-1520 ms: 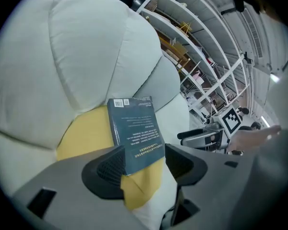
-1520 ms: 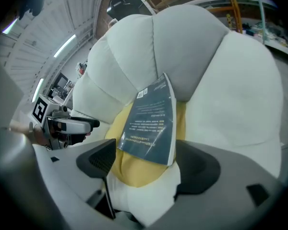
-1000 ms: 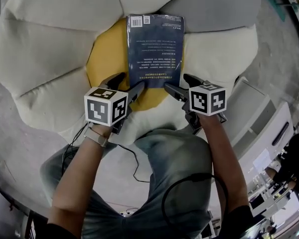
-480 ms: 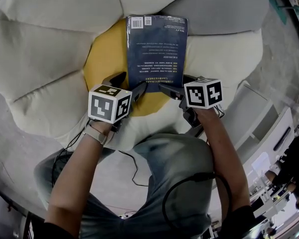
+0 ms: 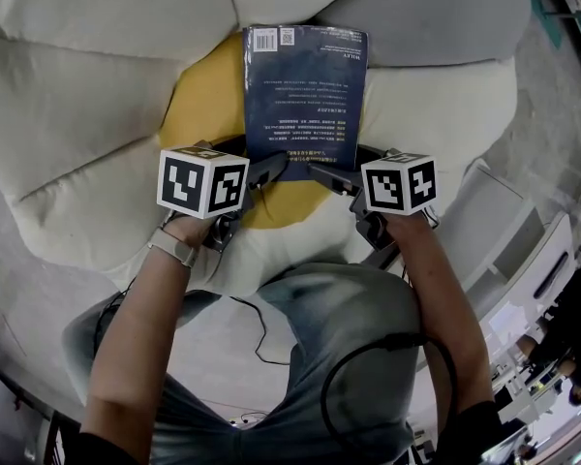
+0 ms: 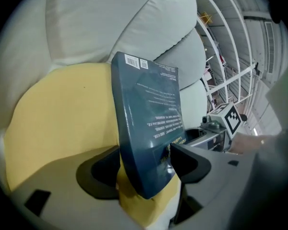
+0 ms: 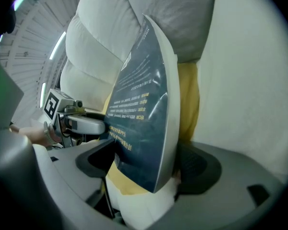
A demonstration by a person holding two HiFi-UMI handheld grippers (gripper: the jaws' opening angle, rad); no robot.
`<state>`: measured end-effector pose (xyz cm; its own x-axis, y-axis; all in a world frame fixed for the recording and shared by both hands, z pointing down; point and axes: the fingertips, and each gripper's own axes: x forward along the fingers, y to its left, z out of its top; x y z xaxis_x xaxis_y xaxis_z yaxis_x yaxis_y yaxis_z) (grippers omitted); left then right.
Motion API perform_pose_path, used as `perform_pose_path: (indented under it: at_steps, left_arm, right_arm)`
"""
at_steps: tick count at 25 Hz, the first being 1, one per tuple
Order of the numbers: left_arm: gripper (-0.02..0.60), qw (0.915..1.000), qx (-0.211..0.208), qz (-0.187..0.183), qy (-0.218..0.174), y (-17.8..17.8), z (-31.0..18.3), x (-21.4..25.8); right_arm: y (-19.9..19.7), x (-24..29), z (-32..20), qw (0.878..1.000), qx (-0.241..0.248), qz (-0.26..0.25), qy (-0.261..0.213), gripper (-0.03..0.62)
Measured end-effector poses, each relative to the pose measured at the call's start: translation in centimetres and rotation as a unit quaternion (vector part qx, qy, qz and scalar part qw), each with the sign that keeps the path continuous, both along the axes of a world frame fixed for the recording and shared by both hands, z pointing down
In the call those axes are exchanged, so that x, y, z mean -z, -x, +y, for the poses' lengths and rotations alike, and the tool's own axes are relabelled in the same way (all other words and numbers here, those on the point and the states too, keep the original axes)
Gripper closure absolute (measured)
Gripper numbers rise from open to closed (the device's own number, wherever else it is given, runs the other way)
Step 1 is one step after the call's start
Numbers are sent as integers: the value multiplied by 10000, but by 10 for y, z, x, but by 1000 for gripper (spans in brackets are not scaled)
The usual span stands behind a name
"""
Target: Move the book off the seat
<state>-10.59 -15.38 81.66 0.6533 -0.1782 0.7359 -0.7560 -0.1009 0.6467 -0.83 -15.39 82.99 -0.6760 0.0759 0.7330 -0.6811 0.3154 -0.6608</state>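
Observation:
A dark blue book lies on the yellow centre of a flower-shaped seat with white petals. My left gripper grips the book's near left corner, and my right gripper grips the near right corner. In the left gripper view the book stands tilted between the jaws of the left gripper, with yellow fabric bunched under it. In the right gripper view the book sits between the jaws of the right gripper, and its page edge faces the right jaw.
A grey petal lies behind the book at the top right. White shelving stands to the right of the seat. A black cable runs over the floor by the person's knees. White railings show beyond the seat.
Both grippers have moved in onto the book's near edge and closed on its corners. The book's near edge has tipped up a little off the yellow cushion.

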Motion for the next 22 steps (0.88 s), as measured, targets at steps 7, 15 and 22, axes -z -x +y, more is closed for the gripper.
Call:
perform_pose_path:
  at_steps: [7,15,22]
  left_arm:
    - [272,9987,407,312,67,1,-5,6]
    - [311,9896,1073,953,53,9,-7,25]
    - [311,9897,1145,864,-45,15,-4,36]
  right_arm:
    - [-1,6,0,9998,-129,-44,-173,210]
    - [11,30,3,9852,-1175,-1184,387,271]
    - [19,61,3,9649,-1834,-1784,594,397]
